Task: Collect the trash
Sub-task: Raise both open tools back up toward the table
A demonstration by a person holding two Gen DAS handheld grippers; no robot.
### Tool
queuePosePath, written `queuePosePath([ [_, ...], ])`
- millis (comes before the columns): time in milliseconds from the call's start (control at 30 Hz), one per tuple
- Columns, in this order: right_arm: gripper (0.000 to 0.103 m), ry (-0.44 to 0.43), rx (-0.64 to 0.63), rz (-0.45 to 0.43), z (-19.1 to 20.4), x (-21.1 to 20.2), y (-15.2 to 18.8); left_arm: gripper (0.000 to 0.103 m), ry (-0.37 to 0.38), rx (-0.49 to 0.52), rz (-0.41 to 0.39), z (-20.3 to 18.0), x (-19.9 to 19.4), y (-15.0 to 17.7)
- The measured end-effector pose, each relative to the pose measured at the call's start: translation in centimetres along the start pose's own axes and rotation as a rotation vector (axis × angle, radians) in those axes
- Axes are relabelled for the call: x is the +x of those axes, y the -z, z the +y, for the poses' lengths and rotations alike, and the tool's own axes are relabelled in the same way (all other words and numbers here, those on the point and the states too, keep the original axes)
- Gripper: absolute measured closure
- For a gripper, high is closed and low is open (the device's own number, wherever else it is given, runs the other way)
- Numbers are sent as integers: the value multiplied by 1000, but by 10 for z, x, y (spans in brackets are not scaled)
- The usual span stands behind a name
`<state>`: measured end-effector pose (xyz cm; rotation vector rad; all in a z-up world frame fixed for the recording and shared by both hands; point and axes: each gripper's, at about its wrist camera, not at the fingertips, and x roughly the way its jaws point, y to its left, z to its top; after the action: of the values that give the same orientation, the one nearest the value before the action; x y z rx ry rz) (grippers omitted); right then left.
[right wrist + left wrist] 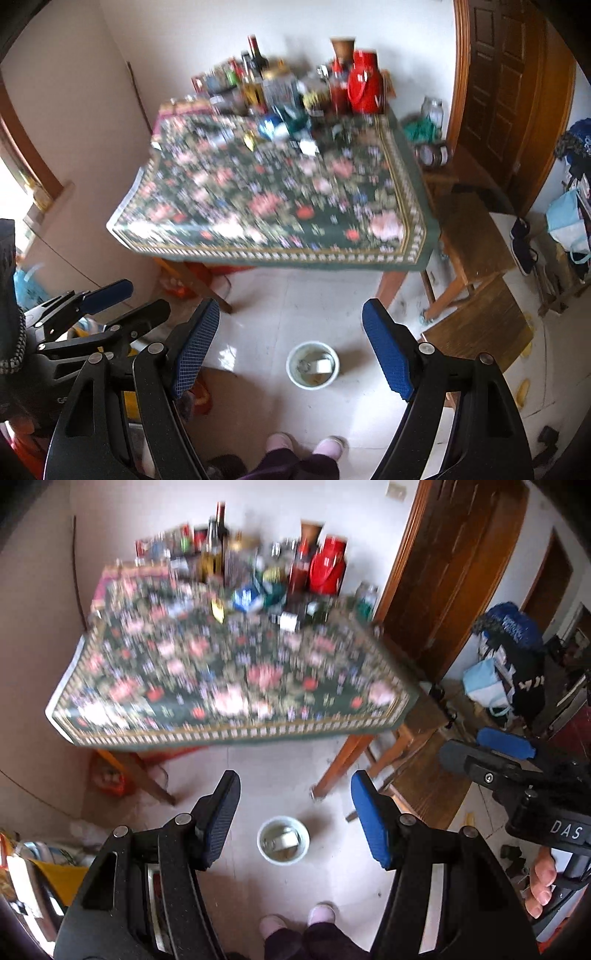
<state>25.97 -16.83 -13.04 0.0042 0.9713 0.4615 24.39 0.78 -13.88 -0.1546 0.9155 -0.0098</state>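
Side-by-side high wrist views, both over table (229, 686) (273, 206)

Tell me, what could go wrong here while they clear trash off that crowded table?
1. Bottles and jars crowd the far edge of the table; reaching among them could topple one, perhaps the red flask.
2. The small bin sits on the floor just ahead of the person's feet; a step forward might kick it.
3. Both views are blurred, so small scraps are hard to tell from the floral cloth.

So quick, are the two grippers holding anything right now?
Left gripper: open, holding nothing.
Right gripper: open, holding nothing.
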Motion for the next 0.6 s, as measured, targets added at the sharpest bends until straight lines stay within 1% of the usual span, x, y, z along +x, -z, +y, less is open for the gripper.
queuePosePath([
  [100,26,8,-6,-57,15,-31,-10,42,5,15,-72,0,-39,-11],
  [267,24,36,-29,-161,38,-74,-19,42,9,27,-168,5,-88,-23],
  [467,22,45,-37,-272,58,-106,-20,42,24,28,-260,19,-128,-28],
  [600,18,63,-13,-328,59,-112,-20,35,14,34,-314,27,-136,-28],
])
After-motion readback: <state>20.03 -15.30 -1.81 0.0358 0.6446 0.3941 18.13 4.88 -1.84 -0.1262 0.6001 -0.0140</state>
